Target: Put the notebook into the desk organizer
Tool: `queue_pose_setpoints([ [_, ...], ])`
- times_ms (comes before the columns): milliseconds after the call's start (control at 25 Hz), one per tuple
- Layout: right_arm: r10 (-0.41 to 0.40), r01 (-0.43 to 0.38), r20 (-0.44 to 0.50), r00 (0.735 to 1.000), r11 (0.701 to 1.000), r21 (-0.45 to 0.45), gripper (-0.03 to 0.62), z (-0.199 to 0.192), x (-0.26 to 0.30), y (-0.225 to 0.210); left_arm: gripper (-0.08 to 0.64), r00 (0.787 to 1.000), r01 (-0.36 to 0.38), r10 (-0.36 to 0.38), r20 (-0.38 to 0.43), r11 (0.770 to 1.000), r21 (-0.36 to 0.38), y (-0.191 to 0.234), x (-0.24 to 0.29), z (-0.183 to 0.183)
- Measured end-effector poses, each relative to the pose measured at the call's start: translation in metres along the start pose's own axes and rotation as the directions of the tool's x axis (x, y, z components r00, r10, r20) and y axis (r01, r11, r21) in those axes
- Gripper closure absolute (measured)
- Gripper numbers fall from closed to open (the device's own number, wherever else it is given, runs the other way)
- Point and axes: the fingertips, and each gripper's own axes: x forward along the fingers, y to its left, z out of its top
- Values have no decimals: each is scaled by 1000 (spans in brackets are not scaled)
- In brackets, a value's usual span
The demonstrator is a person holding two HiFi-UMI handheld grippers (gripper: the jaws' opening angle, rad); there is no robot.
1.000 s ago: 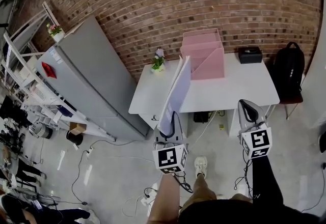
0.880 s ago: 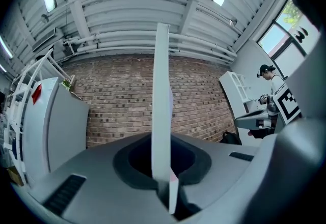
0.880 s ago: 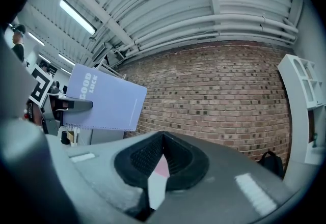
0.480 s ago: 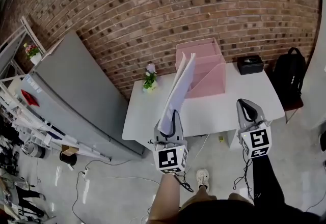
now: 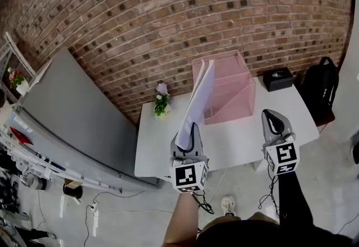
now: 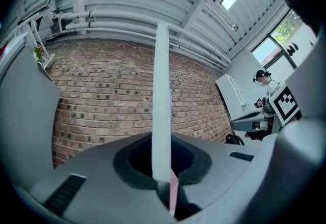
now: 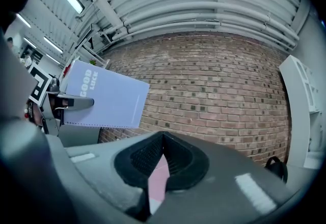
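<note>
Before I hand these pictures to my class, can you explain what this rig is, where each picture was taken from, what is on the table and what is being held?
There is no robot here: a person holds a two-jaw gripper in each hand. The head view comes from a camera on the person's head, looking down. The other two come from cameras riding on each gripper, looking along its jaws. The left gripper is clamped on a pale blue notebook, held up on edge. The right gripper is shut and holds nothing. On the white table stand a pink desk organizer, a small potted flower and a black box.
</note>
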Motion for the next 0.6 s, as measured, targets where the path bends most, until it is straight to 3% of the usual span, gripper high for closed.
queue_pose_setpoints([
  [600, -96, 96, -14, 995, 995, 18, 591, -18, 85, -9, 525, 993, 117, -116, -33, 993, 14, 34, 84, -39],
])
